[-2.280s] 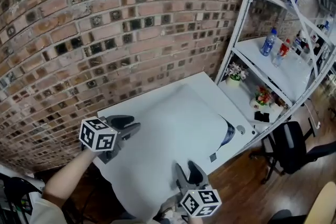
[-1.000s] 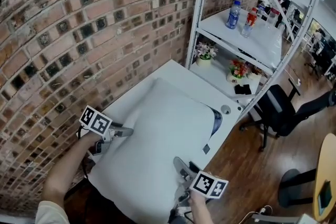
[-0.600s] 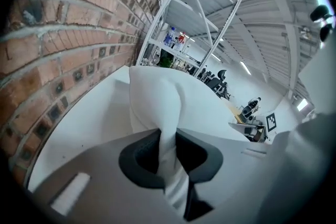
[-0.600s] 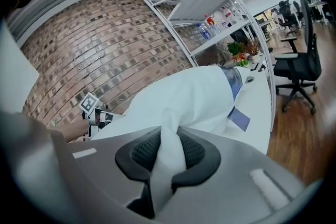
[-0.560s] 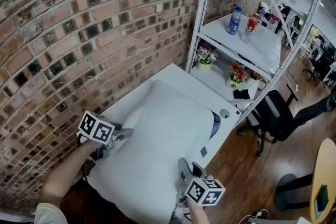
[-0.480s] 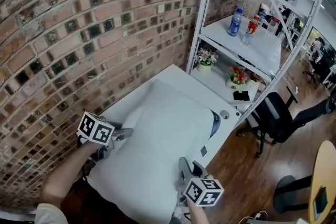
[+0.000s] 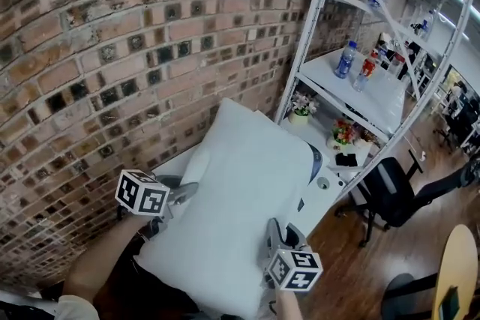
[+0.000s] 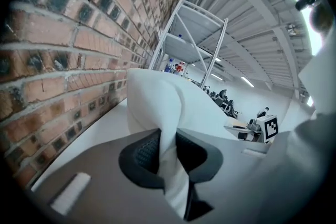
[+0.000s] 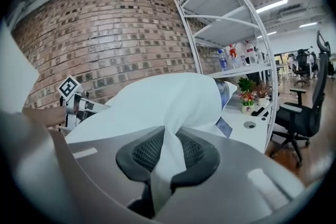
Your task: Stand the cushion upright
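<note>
A large white cushion (image 7: pixel 240 191) is lifted off the white table (image 7: pixel 174 161), its near end raised and its far end toward the brick wall and shelf. My left gripper (image 7: pixel 182 195) is shut on the cushion's left edge; in the left gripper view the white fabric (image 8: pixel 168 165) is pinched between the dark pads. My right gripper (image 7: pixel 283 237) is shut on the near right edge, where the right gripper view shows a fold of the cushion (image 9: pixel 165 162) squeezed between its pads. A blue patch (image 7: pixel 316 159) shows at the cushion's far right corner.
A brick wall (image 7: pixel 112 49) runs behind the table. A white metal shelf unit (image 7: pixel 360 79) stands at the right with bottles (image 7: pixel 345 60), a small plant (image 7: pixel 300 107) and flowers (image 7: pixel 341 135). A black office chair (image 7: pixel 390 195) stands on the wooden floor at the right.
Both grippers have closed on the cushion's edges and risen. The cushion's near end has come up off the table, and it now tilts toward the wall.
</note>
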`<action>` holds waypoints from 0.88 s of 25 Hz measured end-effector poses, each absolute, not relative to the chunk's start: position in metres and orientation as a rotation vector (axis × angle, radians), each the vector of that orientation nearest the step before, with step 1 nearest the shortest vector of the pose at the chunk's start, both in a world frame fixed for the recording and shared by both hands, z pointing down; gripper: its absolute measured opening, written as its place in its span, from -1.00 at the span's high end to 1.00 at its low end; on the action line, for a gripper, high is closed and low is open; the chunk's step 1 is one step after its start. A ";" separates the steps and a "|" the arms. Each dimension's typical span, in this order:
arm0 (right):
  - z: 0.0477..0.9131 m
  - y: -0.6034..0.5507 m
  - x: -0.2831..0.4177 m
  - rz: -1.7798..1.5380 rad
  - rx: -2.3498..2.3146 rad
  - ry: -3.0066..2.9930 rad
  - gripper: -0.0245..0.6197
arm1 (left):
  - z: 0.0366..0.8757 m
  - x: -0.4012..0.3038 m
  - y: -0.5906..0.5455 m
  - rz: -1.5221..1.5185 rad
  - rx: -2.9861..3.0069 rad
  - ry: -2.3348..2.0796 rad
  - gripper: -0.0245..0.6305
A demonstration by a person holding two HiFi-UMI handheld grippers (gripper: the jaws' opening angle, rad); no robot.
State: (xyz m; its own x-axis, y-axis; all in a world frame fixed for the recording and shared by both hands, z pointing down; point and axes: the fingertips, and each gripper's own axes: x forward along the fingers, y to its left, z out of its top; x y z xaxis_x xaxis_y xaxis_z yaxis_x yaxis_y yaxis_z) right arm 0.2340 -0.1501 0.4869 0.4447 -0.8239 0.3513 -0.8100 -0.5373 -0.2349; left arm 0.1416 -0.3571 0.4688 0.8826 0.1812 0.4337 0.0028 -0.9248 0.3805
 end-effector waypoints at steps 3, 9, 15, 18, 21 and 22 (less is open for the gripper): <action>0.472 -0.156 0.235 -0.622 -2.670 1.513 0.77 | 0.452 0.136 -0.359 0.612 2.711 0.103 0.77; 0.444 -0.166 0.241 -0.505 -2.727 1.565 0.77 | 0.418 0.125 -0.361 0.485 2.792 0.013 0.77; 0.412 -0.178 0.253 -0.323 -2.778 1.617 0.78 | 0.388 0.119 -0.360 0.361 2.834 -0.106 0.77; 0.402 -0.184 0.262 -0.243 -2.767 1.640 0.79 | 0.371 0.117 -0.357 0.273 2.867 -0.195 0.77; 0.393 -0.192 0.274 -0.168 -2.744 1.673 0.80 | 0.355 0.119 -0.355 0.189 2.906 -0.293 0.77; 0.390 -0.195 0.278 -0.139 -2.736 1.686 0.81 | 0.351 0.120 -0.354 0.166 2.922 -0.324 0.77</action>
State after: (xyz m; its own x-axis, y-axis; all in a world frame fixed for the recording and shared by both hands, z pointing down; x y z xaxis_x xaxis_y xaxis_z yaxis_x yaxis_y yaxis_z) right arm 0.2783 -0.1949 0.3903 0.4476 -0.8871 0.1126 -0.8936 -0.4485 0.0184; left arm 0.1202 -0.3539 0.3507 0.9697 -0.2050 0.1326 -0.2272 -0.9566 0.1824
